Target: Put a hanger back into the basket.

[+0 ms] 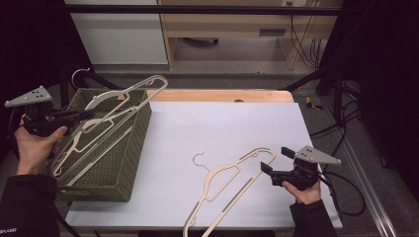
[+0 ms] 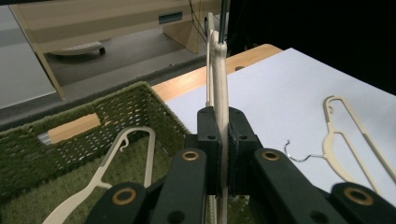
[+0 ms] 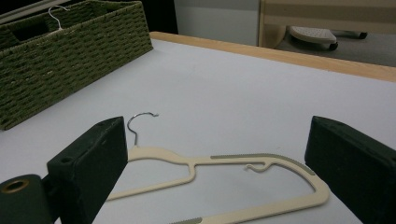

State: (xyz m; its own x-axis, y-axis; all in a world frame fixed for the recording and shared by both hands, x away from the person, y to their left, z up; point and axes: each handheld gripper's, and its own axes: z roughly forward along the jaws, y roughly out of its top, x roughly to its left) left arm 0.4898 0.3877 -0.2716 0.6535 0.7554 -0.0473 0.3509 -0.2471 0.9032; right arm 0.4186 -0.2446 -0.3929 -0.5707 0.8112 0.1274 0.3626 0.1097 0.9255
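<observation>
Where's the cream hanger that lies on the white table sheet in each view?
High view: hanger on the sheet, lower centre, beside the right gripper.
Left gripper view: far right.
Right gripper view: bottom centre, between the open jaws.
Shared landmark: green woven basket.

White table (image 1: 222, 123), green basket (image 1: 126, 163), cream hanger (image 1: 227, 185)

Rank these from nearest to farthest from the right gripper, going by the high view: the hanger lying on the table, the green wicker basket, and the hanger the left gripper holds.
From the right gripper:
1. Hanger lying on the table: just beside its open jaws, on the white sheet.
2. Green wicker basket: across the sheet, at the table's left edge.
3. Hanger the left gripper holds: clamped above the basket's far left side.
</observation>
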